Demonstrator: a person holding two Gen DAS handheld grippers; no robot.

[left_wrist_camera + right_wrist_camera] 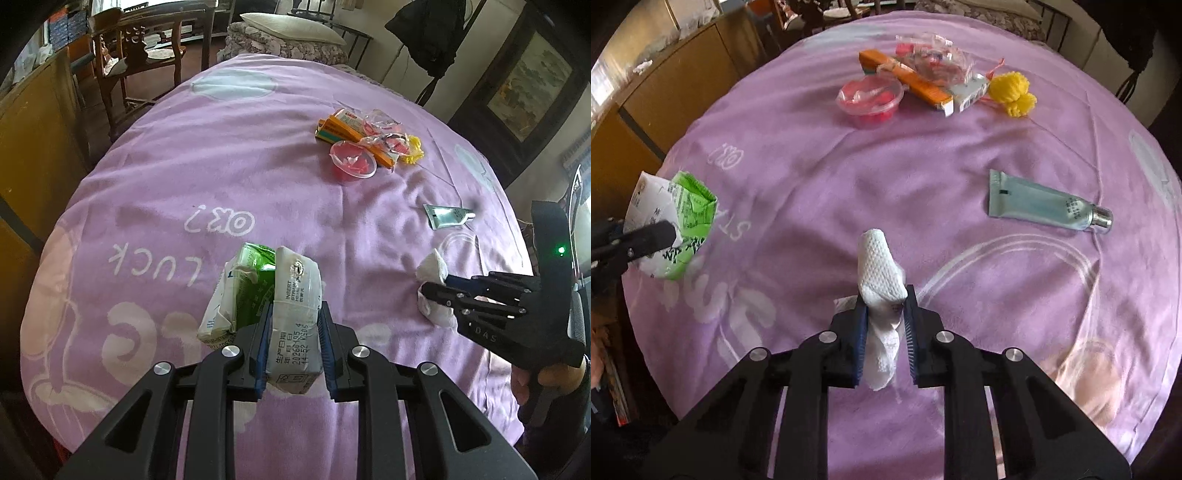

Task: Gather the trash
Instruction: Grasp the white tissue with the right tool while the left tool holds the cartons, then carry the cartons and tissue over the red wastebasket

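Note:
A crushed green and white drink carton [295, 280] is pinched between the blue pads of my left gripper [295, 310], which is shut on it above the purple blanket [184, 166]. The right wrist view shows the same carton [683, 214] at the far left. My right gripper [885, 295] is shut on a crumpled white paper towel [877, 258], which sticks out past the fingertips. In the left wrist view that gripper [428, 291] reaches in from the right edge with the towel [432, 266], a hand behind it.
A trash pile lies at the far side of the blanket: a red plastic cup [870, 98], orange boxes [919, 85], clear wrappers [934, 55] and yellow mesh [1012, 92]. A pale blue tube [1041, 206] lies to the right. A wooden cabinet [33, 147] stands on the left.

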